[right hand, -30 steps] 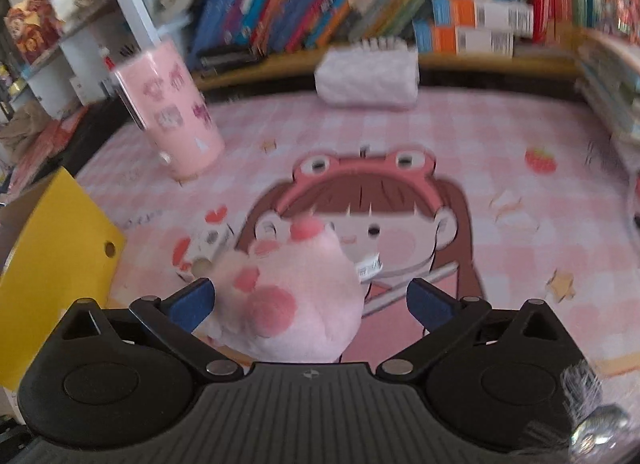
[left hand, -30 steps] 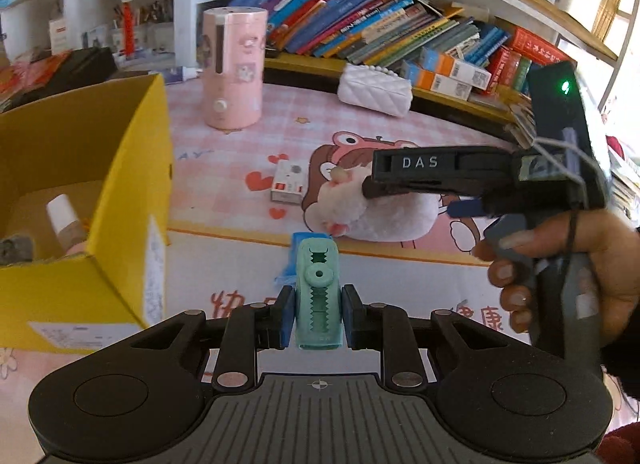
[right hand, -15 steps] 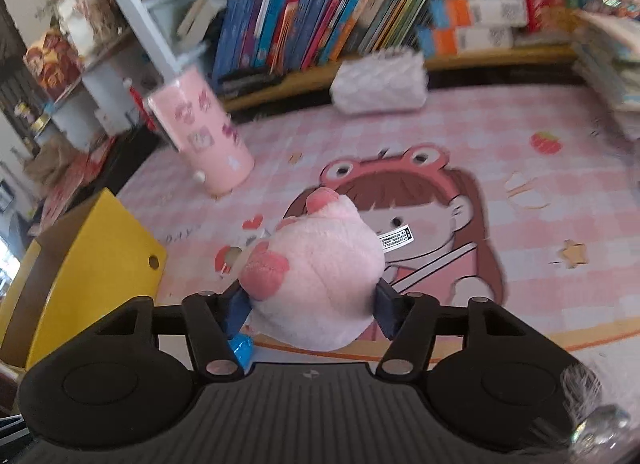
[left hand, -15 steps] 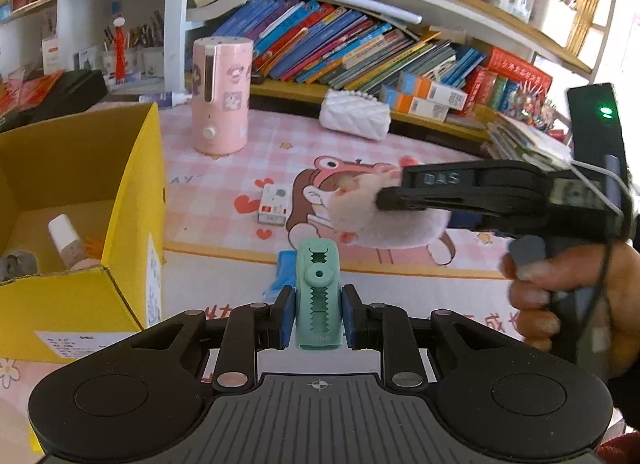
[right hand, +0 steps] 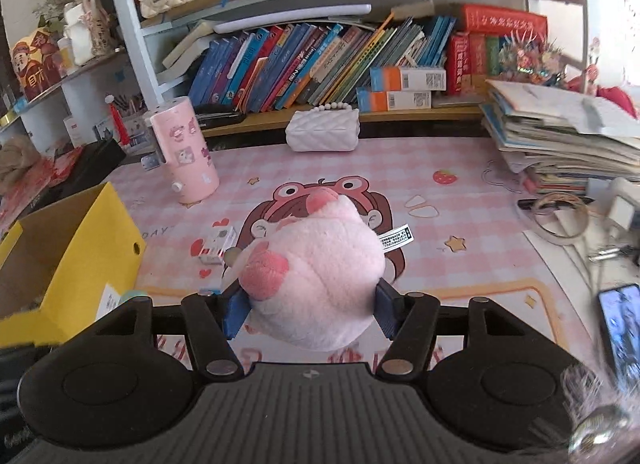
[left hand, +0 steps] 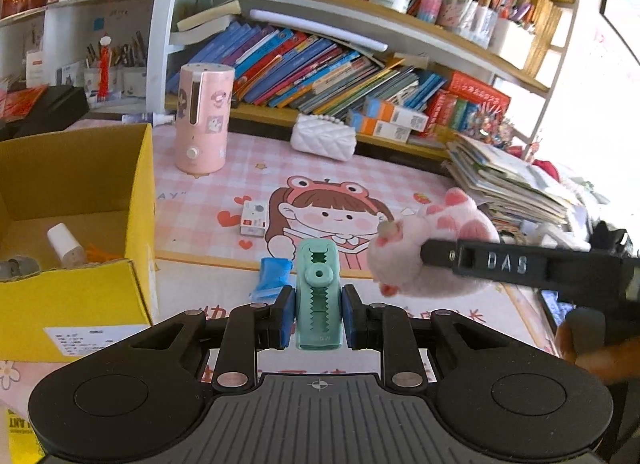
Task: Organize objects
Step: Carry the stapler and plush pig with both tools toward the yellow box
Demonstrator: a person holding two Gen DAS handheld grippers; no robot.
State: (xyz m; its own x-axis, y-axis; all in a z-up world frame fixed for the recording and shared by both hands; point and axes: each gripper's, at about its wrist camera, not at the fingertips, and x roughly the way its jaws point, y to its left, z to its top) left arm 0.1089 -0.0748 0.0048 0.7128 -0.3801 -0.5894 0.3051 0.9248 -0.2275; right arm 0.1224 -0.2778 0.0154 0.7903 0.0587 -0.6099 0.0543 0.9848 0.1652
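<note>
Both claws are loaded. The left claw [left hand: 319, 314] is closed on a mint-green crocodile-shaped clip [left hand: 319, 296], held upright between its blue pads, above the front edge of the surface [left hand: 200, 200]. The right claw [right hand: 310, 310] is clamped on a pink plush toy [right hand: 316, 276], which is clear of the surface and held over the cartoon mat.

The yellow cardboard box [left hand: 140, 200] stands open at the left, already holding a small white bottle [left hand: 64, 240] and other items too indistinct to name. It is judged the likely destination for both held objects.

Risks, as judged:
- The plush is soft and bulges well beyond the pads; the grip bears on compressible stuffing, so a quick swing could let it slip or rotate out.
- The two claws sit close together. If both travel left toward the box at once, the right claw could strike the left one or the clip.
- The near wall of the box is tall; a low approach could catch its rim and shove the box.

View differences: the left wrist view shows the box interior, a crumpled blue wrapper [left hand: 270, 276] just beyond the clip, and the plush from the side with the right claw's finger across it. The right wrist view shows the plush's sewn label [right hand: 396, 238], a phone [right hand: 622, 324] and a roll of tape [right hand: 560, 220] at the right edge, none visible from the left. A small white and red box [right hand: 216, 246] on the mat appears in both.
</note>
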